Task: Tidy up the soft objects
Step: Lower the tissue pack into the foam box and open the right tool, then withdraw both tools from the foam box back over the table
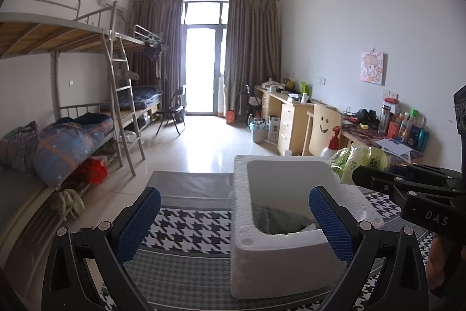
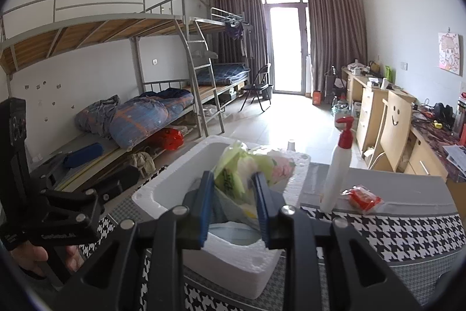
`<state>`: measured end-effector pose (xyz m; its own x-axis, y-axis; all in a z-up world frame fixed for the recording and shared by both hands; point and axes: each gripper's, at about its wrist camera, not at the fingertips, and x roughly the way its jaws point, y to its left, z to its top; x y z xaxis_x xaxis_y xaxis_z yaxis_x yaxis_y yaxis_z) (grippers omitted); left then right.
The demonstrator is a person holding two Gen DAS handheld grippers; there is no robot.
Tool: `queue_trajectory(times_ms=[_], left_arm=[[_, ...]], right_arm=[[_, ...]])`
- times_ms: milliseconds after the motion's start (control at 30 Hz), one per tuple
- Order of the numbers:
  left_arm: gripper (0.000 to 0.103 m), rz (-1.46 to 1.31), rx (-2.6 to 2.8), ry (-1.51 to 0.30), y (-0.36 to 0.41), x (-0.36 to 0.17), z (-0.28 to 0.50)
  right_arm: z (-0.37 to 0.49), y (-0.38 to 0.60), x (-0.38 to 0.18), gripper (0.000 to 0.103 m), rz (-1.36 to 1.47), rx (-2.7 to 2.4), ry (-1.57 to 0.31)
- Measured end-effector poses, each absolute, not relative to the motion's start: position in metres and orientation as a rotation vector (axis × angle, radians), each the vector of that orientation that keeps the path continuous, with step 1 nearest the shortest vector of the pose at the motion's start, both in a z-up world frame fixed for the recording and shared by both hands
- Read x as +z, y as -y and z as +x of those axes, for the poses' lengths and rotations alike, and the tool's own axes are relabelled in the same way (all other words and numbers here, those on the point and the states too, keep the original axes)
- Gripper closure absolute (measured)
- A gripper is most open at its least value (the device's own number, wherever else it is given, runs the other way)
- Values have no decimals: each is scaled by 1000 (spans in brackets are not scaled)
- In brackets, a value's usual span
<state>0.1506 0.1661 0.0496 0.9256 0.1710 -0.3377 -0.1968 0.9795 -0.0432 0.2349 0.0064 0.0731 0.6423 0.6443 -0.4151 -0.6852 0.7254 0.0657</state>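
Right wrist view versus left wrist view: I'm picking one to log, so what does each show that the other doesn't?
Right wrist only: the right claw shut on the plastic bag over the foam box, a spray bottle and a red packet. Left wrist only: the open left claw and a grey cloth inside the box. Both: box, bag, houndstooth cover, bunk beds.

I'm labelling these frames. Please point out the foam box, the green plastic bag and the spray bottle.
foam box (image 1: 279,267), left wrist view, near outer wall.
green plastic bag (image 2: 233,174), right wrist view, crumpled middle between the fingers.
spray bottle (image 2: 336,177), right wrist view, white body.
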Motion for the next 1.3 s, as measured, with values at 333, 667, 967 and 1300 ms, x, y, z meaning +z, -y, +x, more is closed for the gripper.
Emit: queue_trajectory(times_ms=[333,667,967,1300], left_arm=[[1,-96,223,-332,-188,46,134],[1,-108,239,-332,-197,42,129],[1,-113,245,-332,-198,41,128],[1,-103,227,-320,-185,49,122]], right_arm=[[239,-26,66,71,-105,770,-472],[249,-38,60,71,-103,777,-511],[251,-43,55,23,-110,773,-520],[239,-19,64,20,-77,759,-489]])
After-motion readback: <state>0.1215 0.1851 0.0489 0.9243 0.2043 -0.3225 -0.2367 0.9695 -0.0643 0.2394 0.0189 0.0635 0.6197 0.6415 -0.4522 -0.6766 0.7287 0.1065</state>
